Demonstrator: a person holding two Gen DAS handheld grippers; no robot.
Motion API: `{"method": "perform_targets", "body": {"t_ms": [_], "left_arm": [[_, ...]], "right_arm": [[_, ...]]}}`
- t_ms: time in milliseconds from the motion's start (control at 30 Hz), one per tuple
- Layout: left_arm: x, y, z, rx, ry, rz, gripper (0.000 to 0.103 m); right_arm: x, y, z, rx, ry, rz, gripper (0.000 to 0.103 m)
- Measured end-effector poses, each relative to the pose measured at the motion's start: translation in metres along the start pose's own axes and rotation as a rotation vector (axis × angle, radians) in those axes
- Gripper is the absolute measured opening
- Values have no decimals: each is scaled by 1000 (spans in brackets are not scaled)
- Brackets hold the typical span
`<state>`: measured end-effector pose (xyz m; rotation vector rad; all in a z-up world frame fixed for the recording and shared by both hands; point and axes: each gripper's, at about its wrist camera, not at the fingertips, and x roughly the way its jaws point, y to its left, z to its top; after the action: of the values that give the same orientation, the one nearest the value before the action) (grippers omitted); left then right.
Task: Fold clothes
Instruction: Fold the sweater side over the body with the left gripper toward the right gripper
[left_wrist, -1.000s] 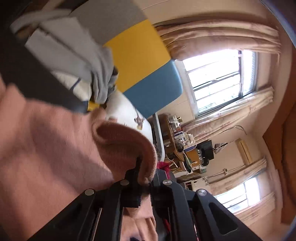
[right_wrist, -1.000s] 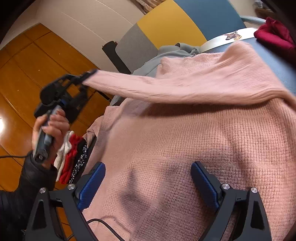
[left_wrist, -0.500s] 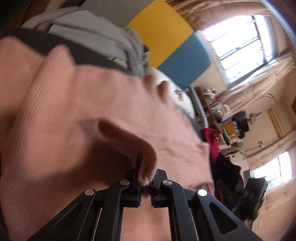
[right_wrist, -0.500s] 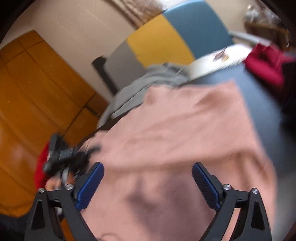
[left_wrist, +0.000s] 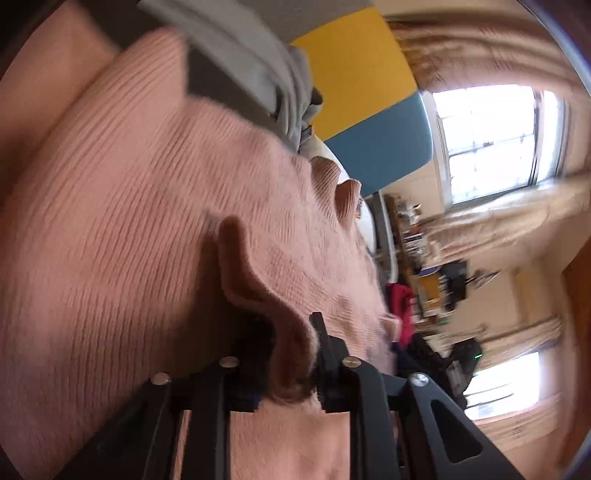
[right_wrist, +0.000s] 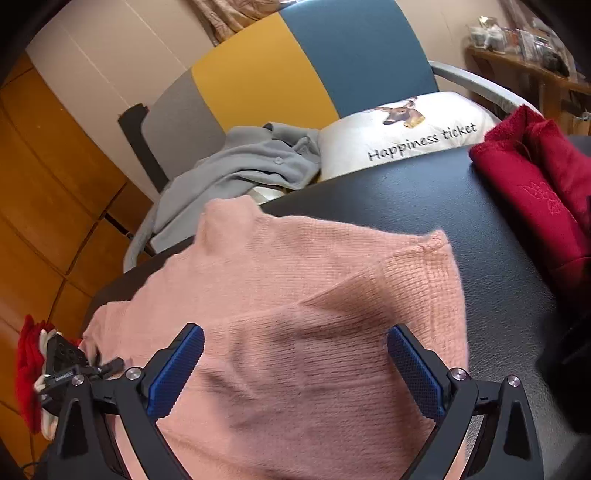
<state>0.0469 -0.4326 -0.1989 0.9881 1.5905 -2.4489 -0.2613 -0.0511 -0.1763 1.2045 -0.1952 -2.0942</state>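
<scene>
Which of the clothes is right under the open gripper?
The pink sweater, spread on the dark table. The grey garment and red one lie farther off.

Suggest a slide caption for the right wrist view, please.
Open right gripper hovers over a pink sweater on a dark table.
</scene>
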Motion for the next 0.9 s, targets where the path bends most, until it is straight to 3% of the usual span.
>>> {"method": "perform_targets", "body": {"t_ms": [67, 167, 267, 333, 400, 467, 600, 733, 833, 900], "left_arm": [[-2, -15, 3, 75, -36, 41, 6], [-8, -9, 0, 79, -52, 102, 6], [-15, -3, -4, 83, -69, 162, 6], [-19, 1, -6, 85, -80, 202, 5], [-27, 15, -9, 52, -86, 171, 6], [-32, 12, -10, 50, -92, 192, 7], [-48, -16, -13, 132, -126, 180, 12], [-31, -43, -20, 233, -91, 194, 16], [-6, -36, -31, 239, -22, 259, 16], [-6, -30, -39, 281, -57, 263, 14]], "right_arm": [[2, -3, -1, 2, 0, -2, 101], [8, -7, -2, -8, -2, -40, 101], [18, -13, -7, -15, -9, -112, 101], [23, -9, -12, -75, -39, -221, 99], [27, -7, -12, -99, -44, -285, 98], [30, -4, -11, -106, -42, -312, 101], [22, 1, -11, -113, -36, -310, 101], [6, 32, -14, -189, -79, -261, 102], [11, 52, -20, -241, -40, -203, 102], [20, 55, -28, -246, -8, -199, 102]]}}
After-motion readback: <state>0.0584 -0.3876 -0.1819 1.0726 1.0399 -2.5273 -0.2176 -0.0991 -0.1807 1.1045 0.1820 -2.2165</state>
